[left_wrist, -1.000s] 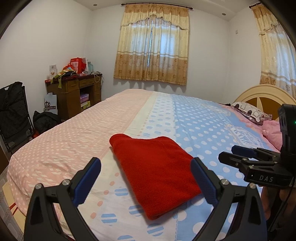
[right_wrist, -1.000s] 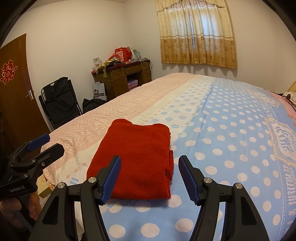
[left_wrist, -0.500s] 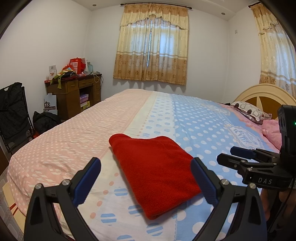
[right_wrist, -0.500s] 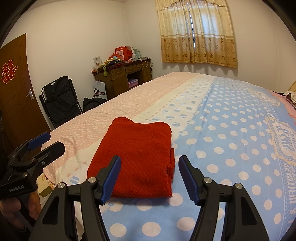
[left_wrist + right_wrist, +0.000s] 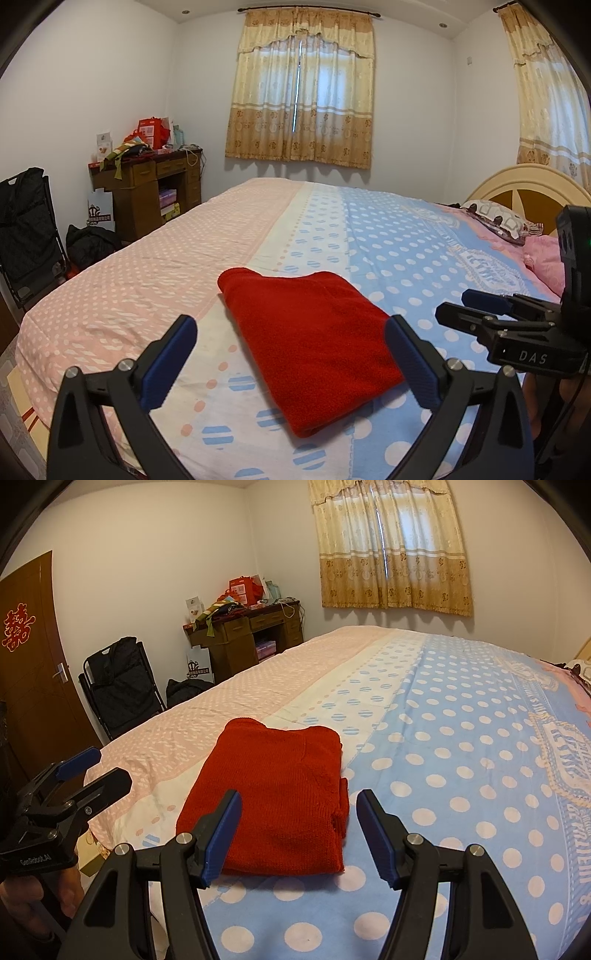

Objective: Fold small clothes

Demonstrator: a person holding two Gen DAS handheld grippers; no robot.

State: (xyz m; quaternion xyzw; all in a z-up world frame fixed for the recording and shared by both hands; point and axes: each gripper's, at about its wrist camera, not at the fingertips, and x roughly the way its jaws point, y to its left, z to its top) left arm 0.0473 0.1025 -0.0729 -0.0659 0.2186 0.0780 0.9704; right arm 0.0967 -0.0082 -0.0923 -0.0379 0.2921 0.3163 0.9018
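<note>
1. Framing the bottom of the left wrist view, the left gripper [image 5: 290, 352] has its blue-padded fingers [image 5: 168, 363] spread wide apart, with nothing between the pads.
2. Its near-side counterpart, the right gripper [image 5: 299, 836], also has its fingers [image 5: 221, 832] parted and holds nothing; in the left wrist view it shows off to the right of the left fingers, hanging above the bed edge.
3. Just beyond both sets of fingertips lies the red garment [image 5: 314, 343], folded into a neat flat rectangle on the bed [image 5: 155, 280]; no finger touches it.
4. From the right wrist view, the garment [image 5: 273, 797] sits ahead of the left finger and reaches toward the gap, its folded layers showing along the right-hand edge.
5. The garment rests across the white band of the bedspread, with the pink dotted half to the left of the fingers and the blue dotted half to the right.
6. Farther ahead and to the right of the left fingers, pillows [image 5: 498, 221] lie against a cream headboard [image 5: 524, 184].
7. Farther left, past the bed's side, stand a black folding chair [image 5: 118, 686] and a cluttered wooden desk [image 5: 243, 635].
8. Farthest off, gold curtains [image 5: 301, 92] cover the window on the back wall, and a brown door [image 5: 33, 664] shows at the far left of the right wrist view.
</note>
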